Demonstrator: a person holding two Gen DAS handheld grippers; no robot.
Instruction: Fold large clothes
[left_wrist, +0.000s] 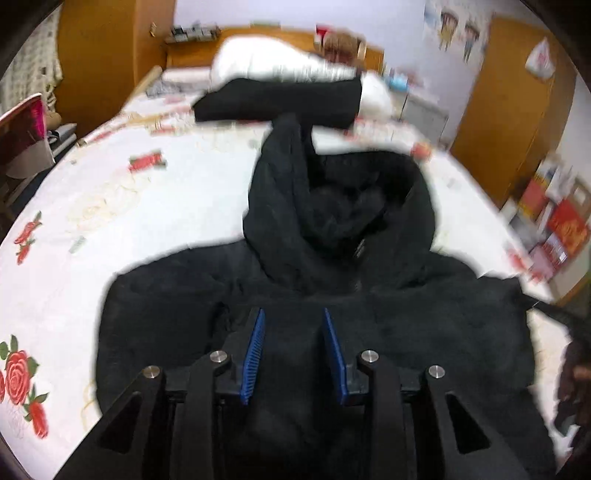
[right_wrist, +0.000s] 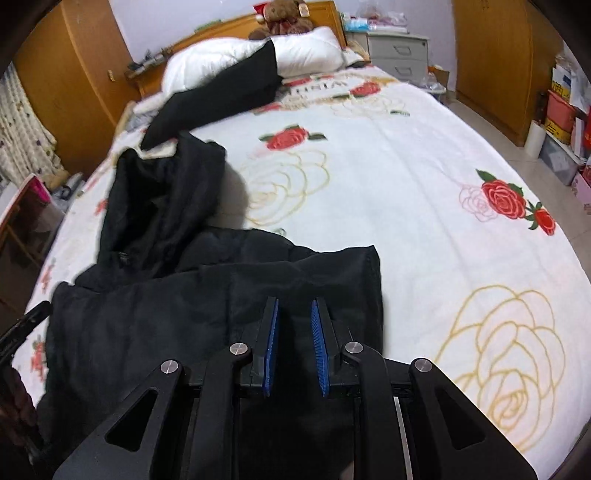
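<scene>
A black hooded puffer jacket (left_wrist: 443, 325) lies on the rose-printed bedsheet (left_wrist: 92, 221), its hood (left_wrist: 332, 206) pointing to the headboard. My left gripper (left_wrist: 293, 312) hovers over the jacket's chest just below the hood. It is open, its blue pads apart with nothing pinched. In the right wrist view the jacket (right_wrist: 147, 325) shows a folded-in side with a straight edge (right_wrist: 376, 280). My right gripper (right_wrist: 294, 301) is over that edge, and it is open too: both pad faces are bare. A second black garment (right_wrist: 221, 96) lies folded near the pillows.
White pillows (right_wrist: 303, 51) and a teddy bear (right_wrist: 284, 16) sit at the headboard. A grey nightstand (right_wrist: 399, 55) and wooden wardrobes (right_wrist: 491, 55) stand beyond the bed. Cluttered shelves (right_wrist: 565, 110) line the right wall. Bare sheet (right_wrist: 424, 240) spreads right of the jacket.
</scene>
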